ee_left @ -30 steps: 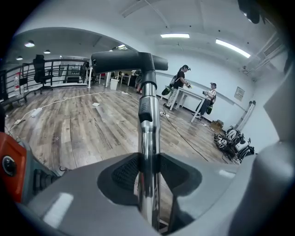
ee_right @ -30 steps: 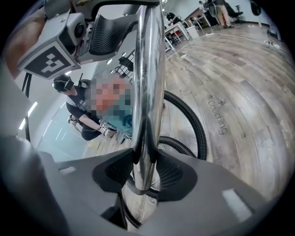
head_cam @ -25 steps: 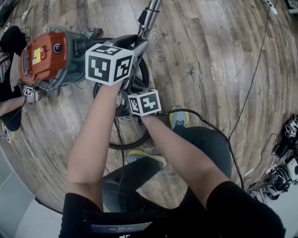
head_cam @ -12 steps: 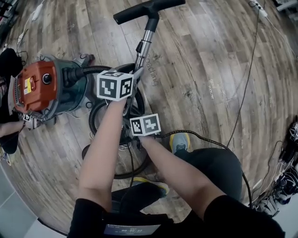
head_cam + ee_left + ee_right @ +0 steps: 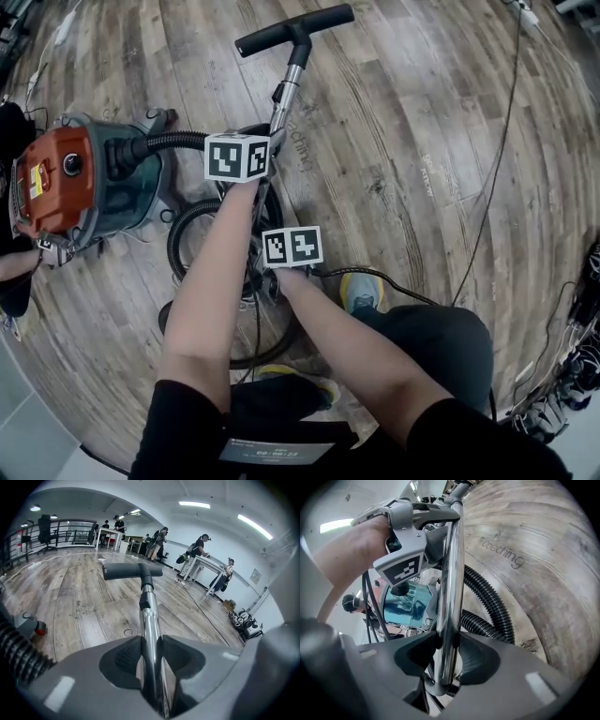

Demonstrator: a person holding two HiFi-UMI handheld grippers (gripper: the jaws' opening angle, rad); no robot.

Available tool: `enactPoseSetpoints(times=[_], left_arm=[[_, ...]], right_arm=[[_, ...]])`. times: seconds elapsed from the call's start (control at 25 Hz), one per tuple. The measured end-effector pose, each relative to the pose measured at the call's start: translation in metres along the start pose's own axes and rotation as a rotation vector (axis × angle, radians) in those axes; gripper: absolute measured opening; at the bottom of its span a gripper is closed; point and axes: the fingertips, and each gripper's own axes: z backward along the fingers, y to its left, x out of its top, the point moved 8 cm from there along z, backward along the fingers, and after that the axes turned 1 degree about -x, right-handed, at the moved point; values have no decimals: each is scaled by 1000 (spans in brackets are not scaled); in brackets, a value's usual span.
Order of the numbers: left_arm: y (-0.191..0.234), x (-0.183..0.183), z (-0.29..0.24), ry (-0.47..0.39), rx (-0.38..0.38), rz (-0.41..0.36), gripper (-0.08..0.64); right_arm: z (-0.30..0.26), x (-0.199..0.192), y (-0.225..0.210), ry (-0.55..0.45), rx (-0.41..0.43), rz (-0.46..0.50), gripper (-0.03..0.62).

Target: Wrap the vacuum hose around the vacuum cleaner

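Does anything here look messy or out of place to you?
Only the hose: it lies in loose loops on the floor beside the vacuum cleaner, not wound around it. The left tool and right tool are both clamped on the metal wand. Nothing looks spilled or broken.

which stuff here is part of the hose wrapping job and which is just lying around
Job: vacuum cleaner, black ribbed hose, metal wand with floor nozzle, left gripper and right gripper, both shut on the wand.

Lying about: thin cable on the wooden floor, gear pile at the right edge, tables in the background.
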Motion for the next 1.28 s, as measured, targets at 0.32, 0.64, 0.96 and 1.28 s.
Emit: enactPoseSetpoints(times=[0.32,0.64,0.96,1.28], left_arm=[[9,-28,-48,25,30,13,150],[20,-40,-78,43,50,-11,149],[30,-36,-96,76,57,-13,149],[34,-38,-98,90,23,41,153]], right_arm=[[-10,-2,-27,-16,-3,-115,174],[-16,5,-41,-22,3,-181,175],[-14,14,-48,-61,5,-216,175],[-13,12,-48,-74,-13,-210,179]])
